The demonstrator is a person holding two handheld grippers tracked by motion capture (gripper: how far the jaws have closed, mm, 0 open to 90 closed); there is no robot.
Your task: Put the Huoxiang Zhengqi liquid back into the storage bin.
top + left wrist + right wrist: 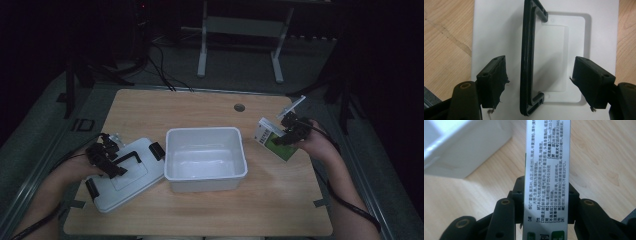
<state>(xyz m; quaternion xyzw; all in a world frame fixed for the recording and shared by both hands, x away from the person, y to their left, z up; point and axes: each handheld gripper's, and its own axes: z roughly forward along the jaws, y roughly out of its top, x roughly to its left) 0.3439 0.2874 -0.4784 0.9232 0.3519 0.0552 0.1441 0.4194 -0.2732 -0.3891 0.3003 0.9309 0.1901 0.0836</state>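
Right of the open white plastic bin (205, 158), right gripper (292, 131) pinches a green-and-white cardboard medicine box (271, 139); narrow grip, box may twist loose. Left gripper (106, 156) gapes around the white lid's black handle (527, 60).

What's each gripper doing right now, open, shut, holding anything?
Left gripper: open, jaws on either side of the lid's black handle without touching it.
Right gripper: shut on a white and green box, off the table.
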